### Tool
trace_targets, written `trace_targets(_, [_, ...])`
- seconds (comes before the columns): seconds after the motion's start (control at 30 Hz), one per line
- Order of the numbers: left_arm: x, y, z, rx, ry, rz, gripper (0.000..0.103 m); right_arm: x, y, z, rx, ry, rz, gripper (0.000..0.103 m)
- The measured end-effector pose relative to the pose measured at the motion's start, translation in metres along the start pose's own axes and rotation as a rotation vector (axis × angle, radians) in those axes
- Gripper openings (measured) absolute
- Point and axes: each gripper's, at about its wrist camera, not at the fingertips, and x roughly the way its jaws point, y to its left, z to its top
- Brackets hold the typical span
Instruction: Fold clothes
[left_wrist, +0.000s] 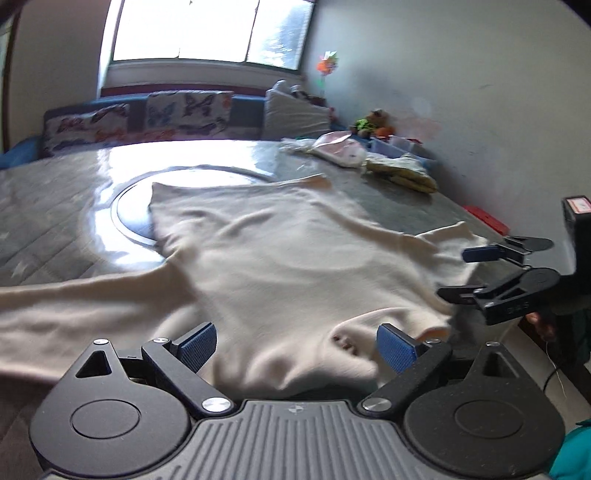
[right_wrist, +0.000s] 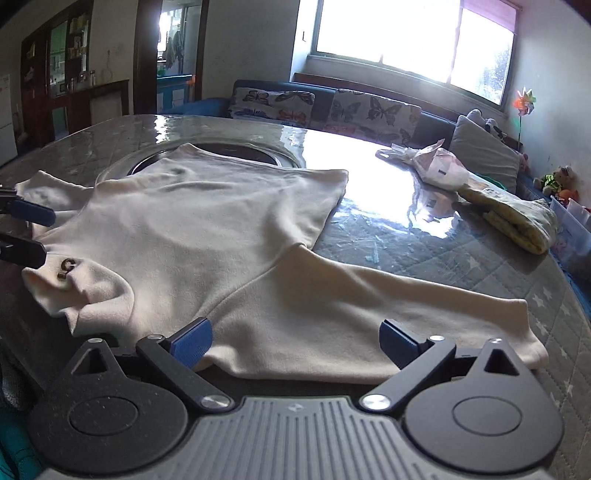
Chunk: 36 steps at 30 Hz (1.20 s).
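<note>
Cream long-sleeved knit top (right_wrist: 207, 229) spread flat on the grey quilted table (right_wrist: 461, 251), left claw (left_wrist: 295, 345) and right claw (right_wrist: 295, 341) both apart, empty; best to pinch the near hem evenly before folding.

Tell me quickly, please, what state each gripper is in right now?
Left gripper: open, holding nothing, above the cream sweater.
Right gripper: open, holding nothing.

sweater (right_wrist: 207, 236): soft matt cream knit, fleecy | table (right_wrist: 388, 184): quilted grey cloth under clear glossy plastic, strong glare | turntable (left_wrist: 129, 221): glass, shiny | gripper pads (left_wrist: 197, 345): ribbed blue rubber/plastic; arms matt black plastic w/ bright metal pins | cushions (right_wrist: 369, 110): printed cloth
</note>
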Motion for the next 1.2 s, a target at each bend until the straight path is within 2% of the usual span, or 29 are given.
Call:
trace_targets(0.1, [-0.012,0.016,-0.004,-0.055,-0.016,0.005,0.096,0.000,-0.001,0.000,-0.002,0.001,0.003,0.099])
trace_targets(0.2, [-0.033,0.037,-0.003,-0.104,-0.074,0.042,0.096,-0.001,-0.002,0.001,-0.005,0.003,0.007,0.099])
trace_targets(0.33, [-0.050,0.083,0.001,-0.191,-0.115,0.207,0.094,0.001,-0.001,0.000,-0.011,0.012,0.015,0.100])
trace_targets(0.47, [-0.049,0.130,0.002,-0.275,-0.090,0.322,0.090,0.005,-0.004,-0.001,0.004,0.024,0.022,0.102])
trace_targets(0.6, [-0.043,0.152,0.001,-0.242,-0.077,0.415,0.085,0.008,-0.005,-0.001,0.018,0.034,0.021,0.103])
trace_targets(0.7, [-0.032,0.157,0.004,-0.157,-0.050,0.511,0.086,0.009,-0.004,0.000,0.015,0.042,0.018,0.103])
trace_targets(0.83, [-0.025,0.164,0.011,-0.138,-0.032,0.561,0.087,0.011,-0.005,0.000,0.022,0.049,0.016,0.103])
trace_targets(1.0, [-0.023,0.176,0.015,-0.180,-0.030,0.591,0.089,0.012,-0.007,0.000,0.036,0.049,0.020,0.103])
trace_targets(1.2, [-0.025,0.168,0.024,-0.189,-0.032,0.584,0.089,0.012,-0.008,0.001,0.035,0.042,0.025,0.103])
